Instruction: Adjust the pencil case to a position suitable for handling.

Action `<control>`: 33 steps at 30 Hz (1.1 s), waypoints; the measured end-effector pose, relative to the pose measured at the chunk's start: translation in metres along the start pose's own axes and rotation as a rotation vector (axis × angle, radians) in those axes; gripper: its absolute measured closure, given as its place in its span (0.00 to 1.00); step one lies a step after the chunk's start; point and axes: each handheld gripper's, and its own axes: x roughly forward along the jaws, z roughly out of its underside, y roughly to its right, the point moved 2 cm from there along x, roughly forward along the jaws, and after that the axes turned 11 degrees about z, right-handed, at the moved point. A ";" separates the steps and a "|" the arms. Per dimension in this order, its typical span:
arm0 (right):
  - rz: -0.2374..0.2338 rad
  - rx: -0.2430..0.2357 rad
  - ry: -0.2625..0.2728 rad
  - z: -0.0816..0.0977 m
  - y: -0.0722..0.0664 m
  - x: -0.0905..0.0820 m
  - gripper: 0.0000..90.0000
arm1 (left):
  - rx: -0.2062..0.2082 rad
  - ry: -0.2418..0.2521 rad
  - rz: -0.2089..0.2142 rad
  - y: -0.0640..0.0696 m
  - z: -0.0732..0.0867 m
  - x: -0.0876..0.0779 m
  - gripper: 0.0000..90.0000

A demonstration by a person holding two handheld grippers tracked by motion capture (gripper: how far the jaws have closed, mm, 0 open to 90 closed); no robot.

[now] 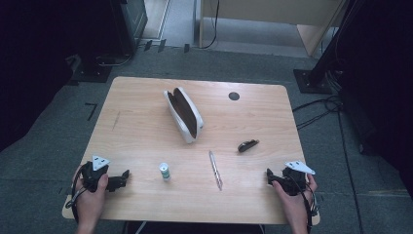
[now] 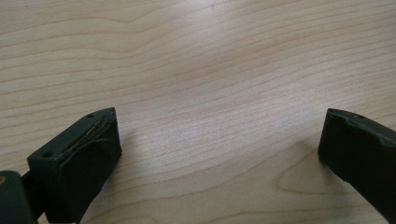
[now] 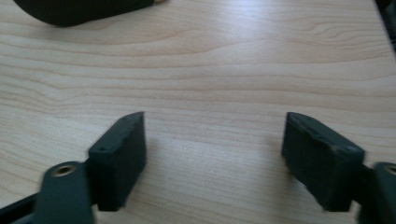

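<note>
Wooden table point(image 1: 146, 146): pen point(image 1: 215, 169), small bottle point(image 1: 165, 171), open case point(image 1: 184, 114).

Two black jaws of the right gripper point(image 3: 212, 154) are held wide apart over the light wooden table point(image 3: 224, 70); a dark rounded object point(image 3: 79, 9) is seen at the top edge.

Left gripper point(image 1: 125, 176) and right gripper point(image 1: 269, 175) rest low, jaws wide apart

**Room and surroundings**

You sit at a light wood-grain table point(image 1: 141, 105) with rounded corners and a dark round grommet point(image 1: 234, 96) near its far edge. The floor point(image 1: 44, 146) around you is grey carpet. Black stand bases point(image 1: 311, 80) sit at the far left and right, with cables point(image 1: 321, 109) trailing on the right. Pale wooden furniture point(image 1: 272, 14) stands beyond. Both sides fall into darkness.
</note>
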 end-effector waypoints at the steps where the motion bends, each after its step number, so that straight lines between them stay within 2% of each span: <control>1: 0.006 -0.002 0.002 -0.001 -0.001 -0.001 0.26 | 0.000 0.000 0.000 0.000 0.000 0.000 0.00; 4: -0.010 -0.001 0.020 -0.004 -0.006 -0.005 0.26 | 0.000 0.000 0.000 0.000 0.000 0.000 0.00; 11: -0.055 0.004 0.110 -0.024 -0.017 -0.025 0.33 | 0.000 0.002 0.001 0.000 0.000 0.001 0.00; 13: -0.070 0.006 0.121 -0.028 -0.020 -0.027 0.35 | 0.002 0.000 0.001 0.000 -0.001 0.001 0.00; 14: -0.097 -0.005 0.139 -0.037 -0.025 -0.031 0.38 | 0.003 0.000 0.002 0.000 -0.001 0.001 0.00; 15: -0.097 -0.005 0.139 -0.037 -0.025 -0.031 0.38 | 0.003 0.000 0.002 0.000 -0.001 0.001 0.00; 16: -0.130 -0.018 0.152 -0.046 -0.033 -0.034 0.40 | 0.003 0.000 0.002 0.000 -0.001 0.001 0.00; 19: -0.151 -0.040 0.181 -0.058 -0.045 -0.038 0.41 | 0.003 0.000 0.002 0.000 -0.001 0.001 0.00; 33: -0.252 -0.058 0.223 -0.097 -0.081 -0.041 0.45 | 0.005 -0.001 0.004 0.000 -0.001 0.001 0.00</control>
